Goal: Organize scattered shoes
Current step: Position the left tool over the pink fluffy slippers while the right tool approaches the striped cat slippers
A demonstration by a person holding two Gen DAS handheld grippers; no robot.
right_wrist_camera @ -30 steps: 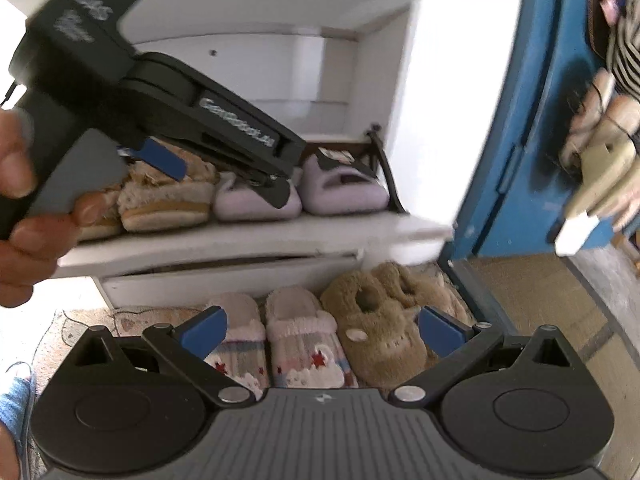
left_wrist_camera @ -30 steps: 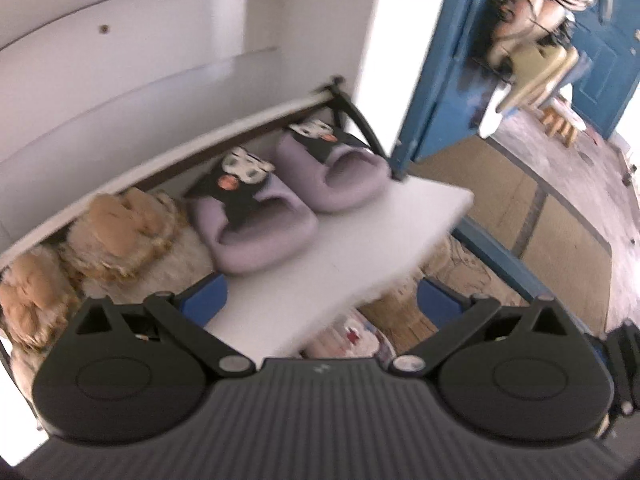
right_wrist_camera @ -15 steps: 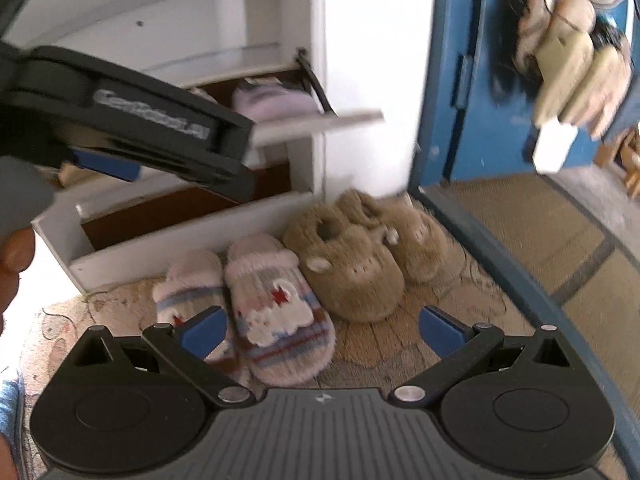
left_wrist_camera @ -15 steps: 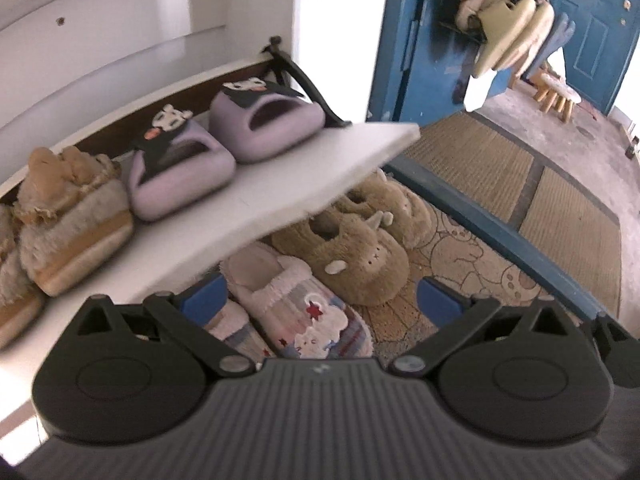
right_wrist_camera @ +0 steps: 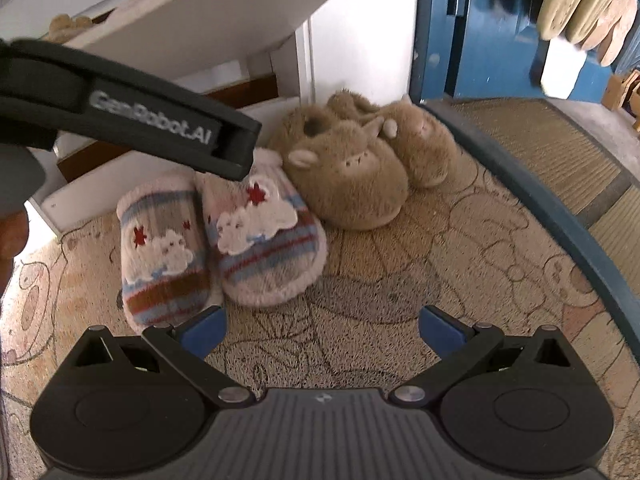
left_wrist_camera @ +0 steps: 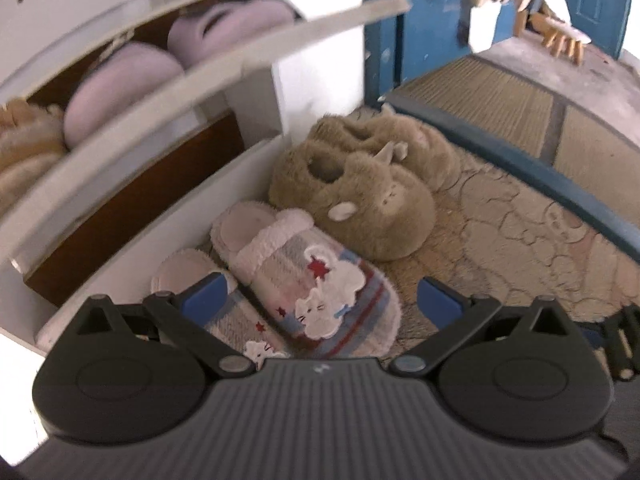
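- Left gripper [left_wrist_camera: 320,298]: jaws spread wide, empty, above the striped slippers [left_wrist_camera: 316,280].
- Right gripper [right_wrist_camera: 322,326]: jaws spread wide, empty, over the mat [right_wrist_camera: 460,248].
- Striped slippers: paired on the mat, before the rack [left_wrist_camera: 132,120].
- Brown plush slippers [right_wrist_camera: 352,164]: just beside them.
- Lilac slippers [left_wrist_camera: 120,94]: on the rack's shelf.

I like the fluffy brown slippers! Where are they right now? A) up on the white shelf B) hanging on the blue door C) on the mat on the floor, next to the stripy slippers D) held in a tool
C: the fluffy brown slippers sit on the mat right beside the stripy slippers, below the white shelf.
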